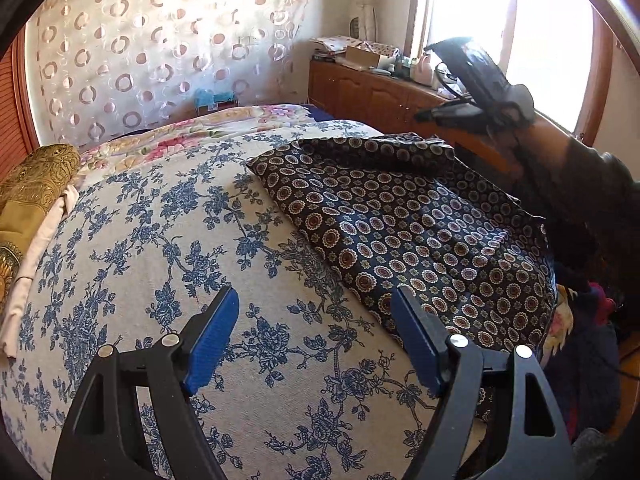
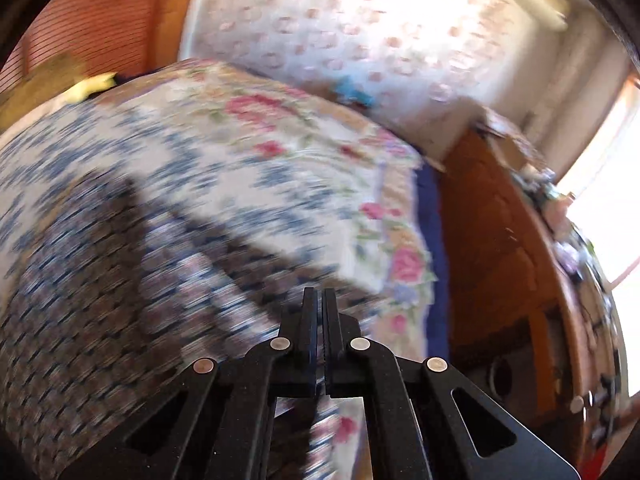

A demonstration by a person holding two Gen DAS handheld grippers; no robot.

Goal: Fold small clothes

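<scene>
A dark patterned cloth (image 1: 404, 224) lies spread on the bed (image 1: 168, 264), along its right edge, with its far end folded back on itself near the bed's far right corner. The left gripper (image 1: 316, 344) hangs over the blue-flowered sheet at the near edge, its blue pads (image 1: 212, 344) wide apart with nothing between them; the cloth's near corner lies just beside the right pad. The right gripper (image 2: 320, 312) has its jaws pressed together, and no fabric shows between them, though the right wrist view is badly smeared, so a thin fold caught there cannot be ruled out. From the left wrist view it hangs above the cloth's far right end, held by a hand (image 1: 520, 140) in a dark sleeve. A wooden cabinet (image 1: 360, 92) along the far wall carries boxes and bottles, too small to tell apart.
</scene>
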